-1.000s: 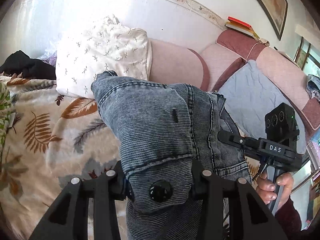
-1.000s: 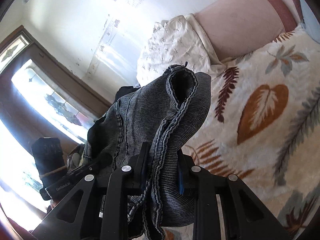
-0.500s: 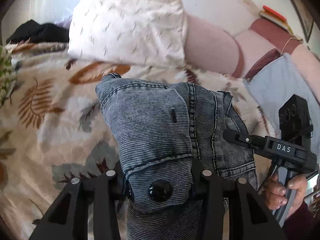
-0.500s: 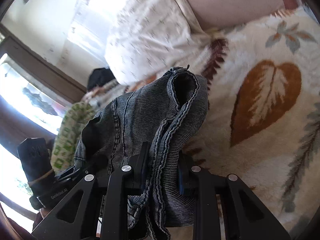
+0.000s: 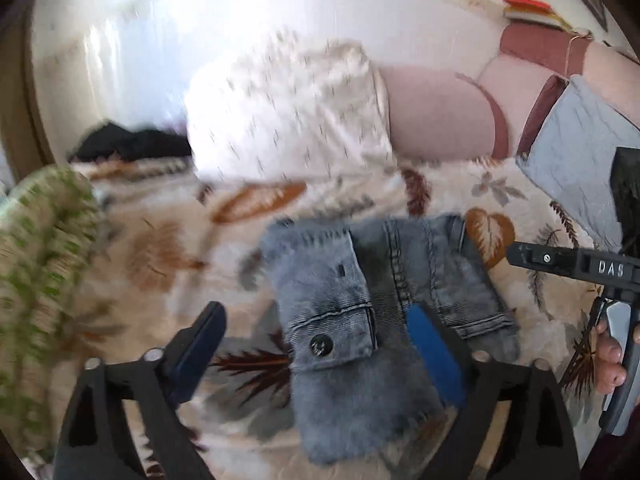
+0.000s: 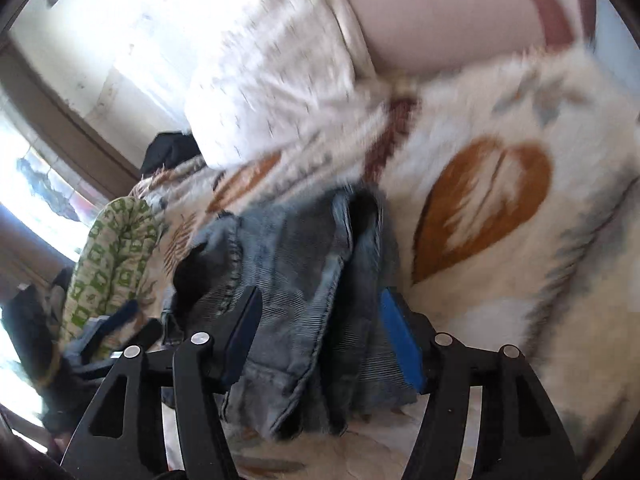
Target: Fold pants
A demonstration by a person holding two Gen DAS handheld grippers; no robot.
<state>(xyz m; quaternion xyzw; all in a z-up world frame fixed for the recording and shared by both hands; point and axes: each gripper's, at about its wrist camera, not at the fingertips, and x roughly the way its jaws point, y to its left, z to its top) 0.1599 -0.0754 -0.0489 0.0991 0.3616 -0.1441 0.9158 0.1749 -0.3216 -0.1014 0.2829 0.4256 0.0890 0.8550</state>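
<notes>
Around pants (image 5: pixel 340 312), both hand-held grippers apparently just opened.

Only thing I can actually read here is "DAS" in white capital letters, printed on the black body of the right gripper (image 5: pixel 520 254), where it pokes in at the right edge of the left wrist view. The round button on the jeans (image 5: pixel 322 345) has some pale marks on it, but they're way too small and blurry to make out. Right wrist view has no lettering at all.
</notes>
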